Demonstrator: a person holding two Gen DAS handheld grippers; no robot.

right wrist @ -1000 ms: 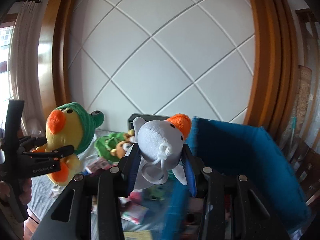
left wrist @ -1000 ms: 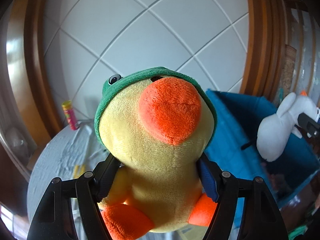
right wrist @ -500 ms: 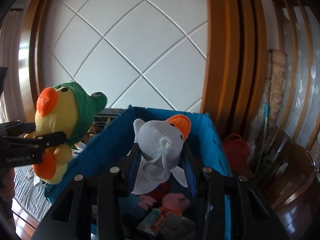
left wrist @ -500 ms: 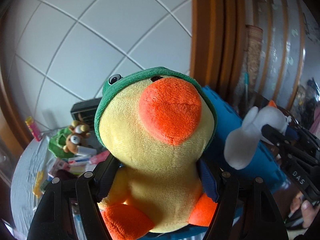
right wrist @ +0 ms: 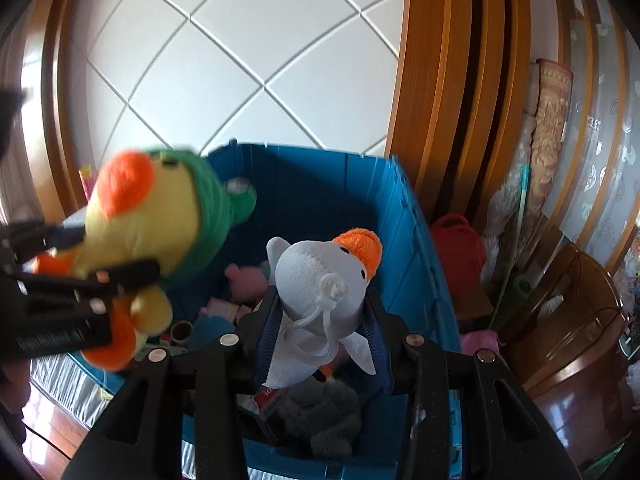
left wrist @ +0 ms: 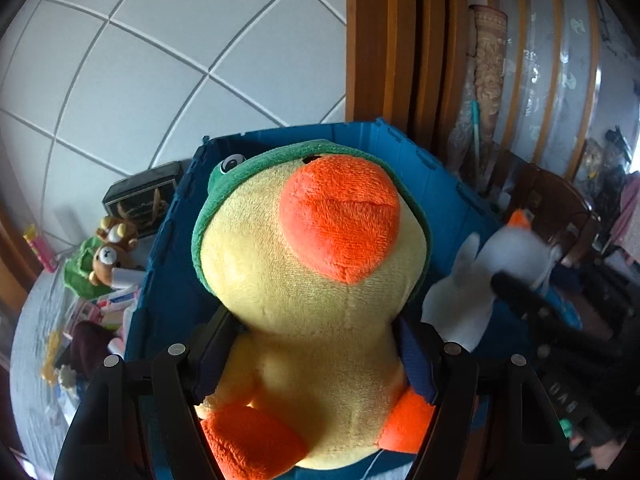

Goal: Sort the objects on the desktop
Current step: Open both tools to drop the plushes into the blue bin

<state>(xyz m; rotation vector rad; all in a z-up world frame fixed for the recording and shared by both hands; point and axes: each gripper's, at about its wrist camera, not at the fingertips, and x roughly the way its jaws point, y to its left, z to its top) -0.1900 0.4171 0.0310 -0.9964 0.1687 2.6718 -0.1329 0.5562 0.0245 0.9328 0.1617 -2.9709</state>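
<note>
The left claw [left wrist: 316, 356] is clamped on the body of the yellow plush duck with orange beak and green frog hood [left wrist: 316, 280], held above the open blue plastic storage bin [right wrist: 400, 208]. The right claw [right wrist: 324, 328] is clamped on the grey-white plush goose with orange beak [right wrist: 324, 280], also over the bin. Small plush toys lie inside the bin. A brown bear plush [left wrist: 105, 264] sits on the grey-covered worktop [left wrist: 28, 340] left of the bin.
</note>
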